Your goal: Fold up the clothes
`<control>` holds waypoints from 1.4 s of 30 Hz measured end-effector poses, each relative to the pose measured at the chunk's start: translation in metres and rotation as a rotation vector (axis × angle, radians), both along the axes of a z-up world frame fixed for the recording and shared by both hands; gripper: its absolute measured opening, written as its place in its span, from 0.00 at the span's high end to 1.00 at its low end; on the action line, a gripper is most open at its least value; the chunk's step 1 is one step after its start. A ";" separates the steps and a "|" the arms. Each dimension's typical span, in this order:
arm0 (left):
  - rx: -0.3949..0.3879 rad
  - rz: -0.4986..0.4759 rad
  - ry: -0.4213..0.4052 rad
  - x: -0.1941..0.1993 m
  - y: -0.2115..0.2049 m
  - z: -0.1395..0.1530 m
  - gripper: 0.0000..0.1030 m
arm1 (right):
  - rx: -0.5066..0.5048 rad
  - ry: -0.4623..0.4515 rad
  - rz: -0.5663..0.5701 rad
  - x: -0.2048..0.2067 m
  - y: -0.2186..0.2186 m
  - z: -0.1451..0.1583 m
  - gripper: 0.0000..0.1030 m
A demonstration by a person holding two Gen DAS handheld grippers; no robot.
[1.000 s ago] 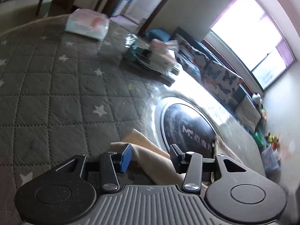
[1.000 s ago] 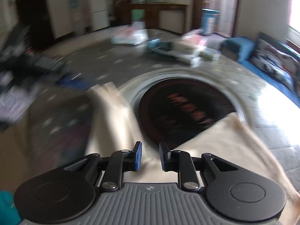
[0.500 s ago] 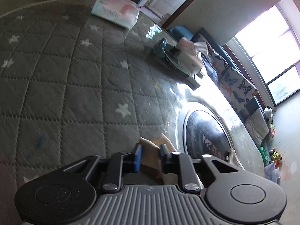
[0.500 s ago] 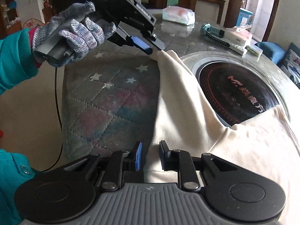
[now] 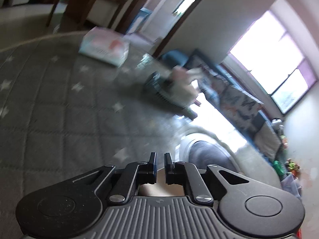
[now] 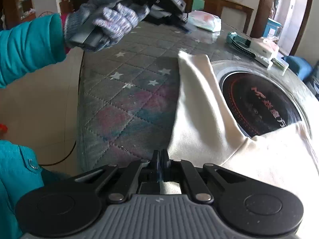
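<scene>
A cream garment lies on the quilted star-pattern table cover. One sleeve is laid back along its left edge, and the body spreads to the right. My right gripper is shut at the garment's near left edge, which runs in under its fingertips. In the right wrist view a gloved hand holds my left gripper high over the far side of the table, clear of the cloth. In the blurred left wrist view my left gripper shows only a thin slit and holds nothing. A cream patch shows below it.
A black round cooktop is set into the table, partly covered by the garment. A tissue pack and a pile of small boxes sit at the far side. A teal sleeve reaches in from the left. A sofa stands under the window.
My left gripper has let go of the sleeve, narrowed and lifted away from the table. My right gripper has closed fully at the garment's near edge.
</scene>
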State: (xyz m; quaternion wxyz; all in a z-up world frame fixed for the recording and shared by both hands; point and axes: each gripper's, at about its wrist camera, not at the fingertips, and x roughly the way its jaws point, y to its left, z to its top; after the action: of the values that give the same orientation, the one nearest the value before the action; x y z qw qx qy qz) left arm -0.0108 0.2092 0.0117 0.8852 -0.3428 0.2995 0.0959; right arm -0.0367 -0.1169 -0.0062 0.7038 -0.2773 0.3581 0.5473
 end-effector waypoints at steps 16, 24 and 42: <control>0.252 -0.029 0.125 0.034 -0.030 -0.024 0.95 | 0.043 0.032 -0.147 0.017 -0.029 0.016 0.88; 0.374 -0.032 0.140 0.045 -0.038 -0.021 0.95 | 0.023 0.018 -0.285 0.021 -0.069 0.020 0.81; 0.348 -0.559 -0.043 -0.004 -0.190 0.013 0.86 | -0.006 0.024 -0.364 -0.015 -0.119 0.015 0.81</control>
State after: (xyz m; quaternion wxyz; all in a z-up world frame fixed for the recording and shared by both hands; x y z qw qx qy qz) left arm -0.0150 0.0194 0.0244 0.9288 -0.0927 0.3421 -0.1084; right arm -0.0518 -0.2355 0.0089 0.7861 -0.2036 0.4124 0.4130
